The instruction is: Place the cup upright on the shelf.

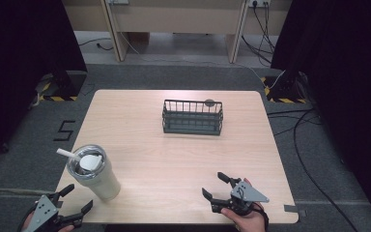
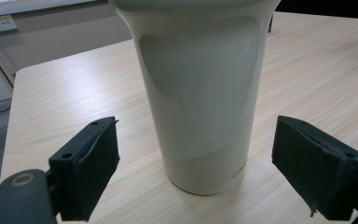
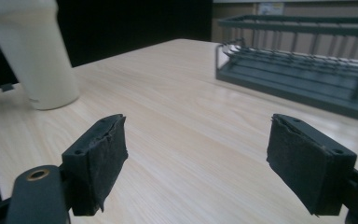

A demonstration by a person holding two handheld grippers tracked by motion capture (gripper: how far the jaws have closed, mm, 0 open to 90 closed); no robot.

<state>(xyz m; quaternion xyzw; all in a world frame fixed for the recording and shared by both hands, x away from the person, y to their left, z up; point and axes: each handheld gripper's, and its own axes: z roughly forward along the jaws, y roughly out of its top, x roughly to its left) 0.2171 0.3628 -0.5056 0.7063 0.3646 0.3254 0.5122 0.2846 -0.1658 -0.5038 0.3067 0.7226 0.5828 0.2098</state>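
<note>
Where the high view took in the whole table, the tumbler stood at the lower left of the frame, close to the near edge of the pale wood top. It was a tall cream-white cup, wider at the mouth than at the base, with a metal-toned rim, a lid set into the top and a white straw slanting out toward the upper left. In the left gripper view the tumbler rose through the centre of the picture, upright, its glossy wall showing soft reflections and small grey lettering low on the right side near the foot; the lettering was too small to read. The left gripper sat at the bottom left corner of the high view, its jaws spread wide on either side of the tumbler's base, pads clear of the wall. The right gripper lay at the lower centre-right, held by a hand, jaws parted over bare wood with nothing between them. A dark wire basket stood in the upper middle of the table, well apart from the tumbler.
</note>
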